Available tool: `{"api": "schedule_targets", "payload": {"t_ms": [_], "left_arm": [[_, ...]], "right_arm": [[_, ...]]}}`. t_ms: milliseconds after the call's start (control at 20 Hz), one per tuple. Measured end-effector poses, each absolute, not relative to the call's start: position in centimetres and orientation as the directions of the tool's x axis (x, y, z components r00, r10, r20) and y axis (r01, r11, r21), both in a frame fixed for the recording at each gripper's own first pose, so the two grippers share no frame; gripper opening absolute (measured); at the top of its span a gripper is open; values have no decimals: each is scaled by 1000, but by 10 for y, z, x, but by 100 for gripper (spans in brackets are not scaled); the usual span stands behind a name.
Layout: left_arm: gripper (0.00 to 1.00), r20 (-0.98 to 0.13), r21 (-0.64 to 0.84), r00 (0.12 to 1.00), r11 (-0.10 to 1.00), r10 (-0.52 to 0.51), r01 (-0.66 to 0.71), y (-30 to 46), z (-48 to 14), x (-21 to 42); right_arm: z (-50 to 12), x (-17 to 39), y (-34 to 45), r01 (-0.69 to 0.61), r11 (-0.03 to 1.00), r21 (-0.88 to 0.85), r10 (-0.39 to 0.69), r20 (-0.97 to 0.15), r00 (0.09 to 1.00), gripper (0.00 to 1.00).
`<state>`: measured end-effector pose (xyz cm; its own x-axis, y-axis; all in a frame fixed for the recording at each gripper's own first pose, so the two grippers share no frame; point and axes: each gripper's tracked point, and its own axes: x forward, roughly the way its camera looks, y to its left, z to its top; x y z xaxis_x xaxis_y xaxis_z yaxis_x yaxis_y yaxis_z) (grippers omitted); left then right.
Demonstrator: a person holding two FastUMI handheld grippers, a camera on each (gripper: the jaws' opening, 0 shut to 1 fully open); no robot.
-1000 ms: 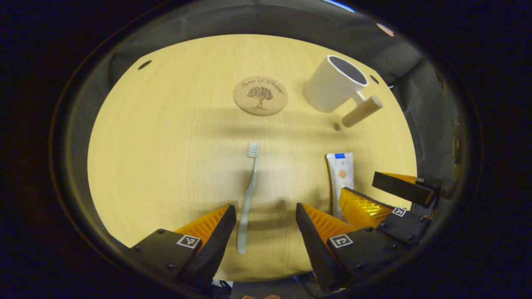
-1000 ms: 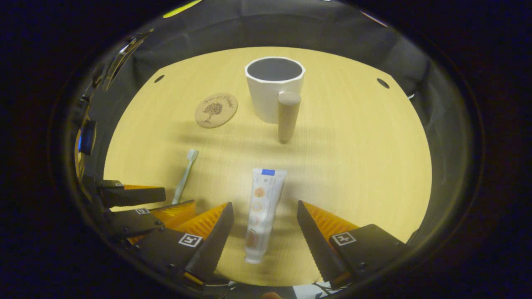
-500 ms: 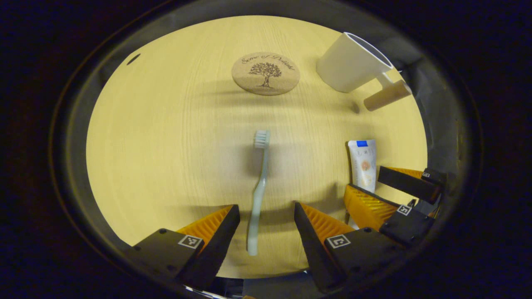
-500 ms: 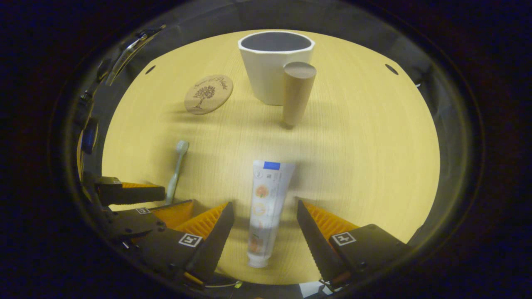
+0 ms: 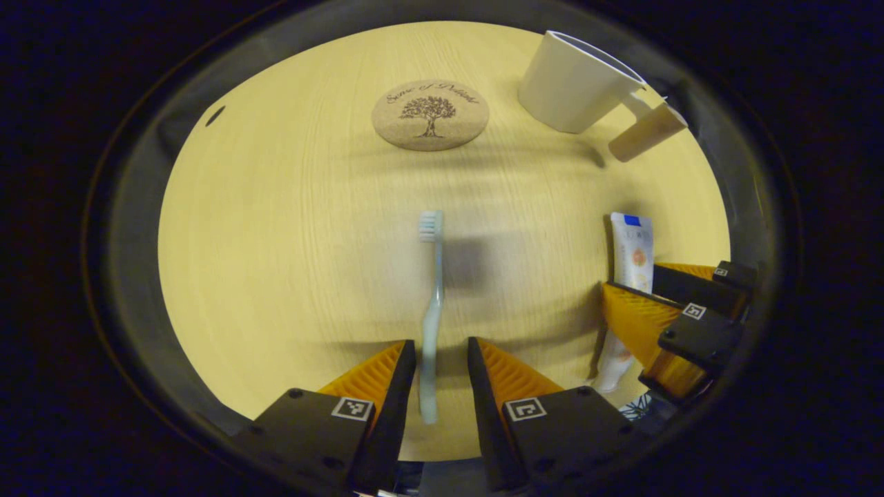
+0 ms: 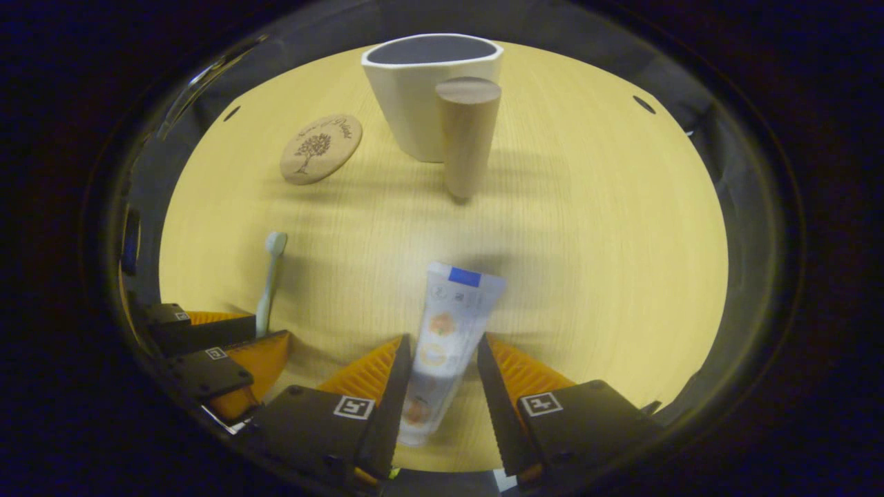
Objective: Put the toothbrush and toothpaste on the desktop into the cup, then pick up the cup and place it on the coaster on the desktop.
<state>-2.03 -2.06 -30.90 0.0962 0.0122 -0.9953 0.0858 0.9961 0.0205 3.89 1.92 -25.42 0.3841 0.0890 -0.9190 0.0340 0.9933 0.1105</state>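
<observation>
A pale green toothbrush (image 5: 431, 304) lies on the wooden table (image 5: 276, 241), bristles pointing away. My left gripper (image 5: 442, 348) straddles its handle with the fingers drawn close, and a narrow gap still shows on the right side. My right gripper (image 6: 440, 345) is shut on the white toothpaste tube (image 6: 449, 324), which looks blurred and slightly tilted. In the left gripper view, the right gripper (image 5: 630, 279) and the tube (image 5: 632, 248) sit at the right. The white cup (image 6: 421, 96) with its wooden peg handle (image 6: 466, 138) stands at the far side. The round cork coaster (image 5: 429, 114) lies left of the cup.
The left gripper (image 6: 268, 330) shows at the lower left of the right gripper view, beside the toothbrush (image 6: 269, 276). The coaster (image 6: 321, 148) and cup (image 5: 573, 83) stand apart. Small dark holes (image 6: 644, 103) mark the table's far corners. Bare wood spreads on the right (image 6: 608, 241).
Both grippers moved forward and down and narrowed their fingers. The right gripper's fingers closed onto the toothpaste tube, which tilted a little. The left gripper's fingers drew in around the toothbrush handle.
</observation>
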Motion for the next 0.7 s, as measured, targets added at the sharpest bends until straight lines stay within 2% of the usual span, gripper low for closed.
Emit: {"api": "schedule_targets", "payload": {"t_ms": [100, 150, 200, 250, 300, 500, 600, 650, 700], "left_arm": [[34, -995, 11, 102, 998, 4, 67, -22, -309, -20], [34, -995, 11, 101, 998, 4, 69, -21, -309, -21], [36, -995, 7, 104, 998, 1, 59, -21, -310, -23], [18, -994, 5, 110, 999, 0, 47, -21, -308, -21], [18, -994, 0, 112, 999, -5, 52, -21, -308, -22], [14, -987, -20, 161, 998, -30, 59, -20, -308, -21], [14, -982, -26, 185, 998, -36, 53, -18, -309, -21], [10, -977, -32, 210, 998, -41, 47, -19, -308, -20], [10, -973, -32, 227, 999, -41, 42, -18, -306, -22]], "right_arm": [[-258, 34, 18, 37, 992, 117, 94, -919, 382, 49], [-259, 33, 18, 41, 992, 122, 97, -917, 387, 44], [-257, 30, 18, 39, 991, 129, 104, -918, 382, 43], [-262, 31, 19, 34, 990, 135, 112, -917, 383, 43], [-263, 30, 18, 41, 989, 144, 117, -914, 389, 39], [-267, 29, 15, 48, 983, 176, 142, -904, 403, 38], [-260, 22, 11, 42, 984, 175, 140, -891, 431, 38], [-254, 17, 10, 37, 984, 175, 140, -880, 454, 37], [-247, 11, 8, 28, 984, 176, 142, -867, 478, 38]]}}
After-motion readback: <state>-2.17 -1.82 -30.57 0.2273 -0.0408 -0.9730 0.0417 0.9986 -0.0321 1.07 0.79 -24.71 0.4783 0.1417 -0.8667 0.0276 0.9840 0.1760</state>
